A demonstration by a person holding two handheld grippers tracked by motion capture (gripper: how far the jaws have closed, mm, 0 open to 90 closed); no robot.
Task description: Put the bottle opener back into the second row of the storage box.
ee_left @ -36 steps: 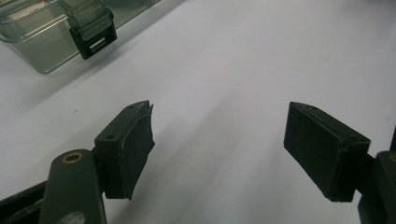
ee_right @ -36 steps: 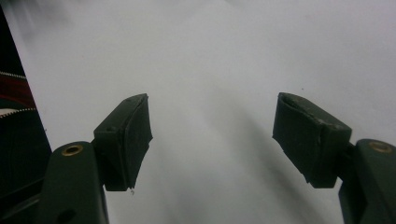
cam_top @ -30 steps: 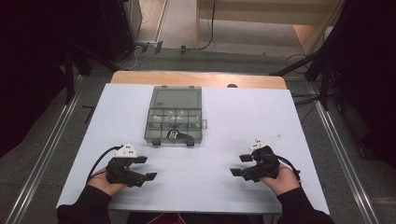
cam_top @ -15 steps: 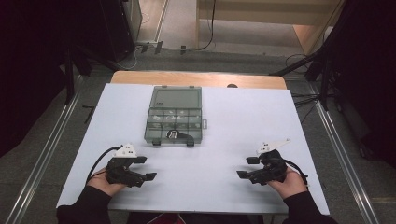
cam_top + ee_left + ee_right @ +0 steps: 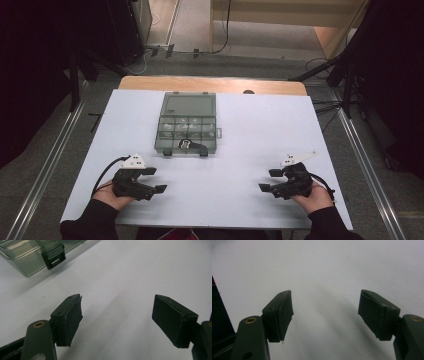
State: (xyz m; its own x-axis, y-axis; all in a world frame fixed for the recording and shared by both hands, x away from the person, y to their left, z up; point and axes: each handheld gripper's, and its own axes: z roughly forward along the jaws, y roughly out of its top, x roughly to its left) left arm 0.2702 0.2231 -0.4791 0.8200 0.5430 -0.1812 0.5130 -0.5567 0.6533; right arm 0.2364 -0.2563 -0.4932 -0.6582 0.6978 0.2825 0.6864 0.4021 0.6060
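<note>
Two forearms in dark sleeves come in from the bottom edge of the high view. The person's left hand point(image 5: 107, 192) holds a black two-jaw left gripper point(image 5: 159, 181) with a grey three-cornered plate on top, pointing toward the right. The person's right hand point(image 5: 311, 194) holds a matching black right gripper point(image 5: 270, 179), pointing toward the left. Both grippers sit low and well apart from each other. In each gripper view the two black padded jaws stand wide apart with nothing between them.
</note>
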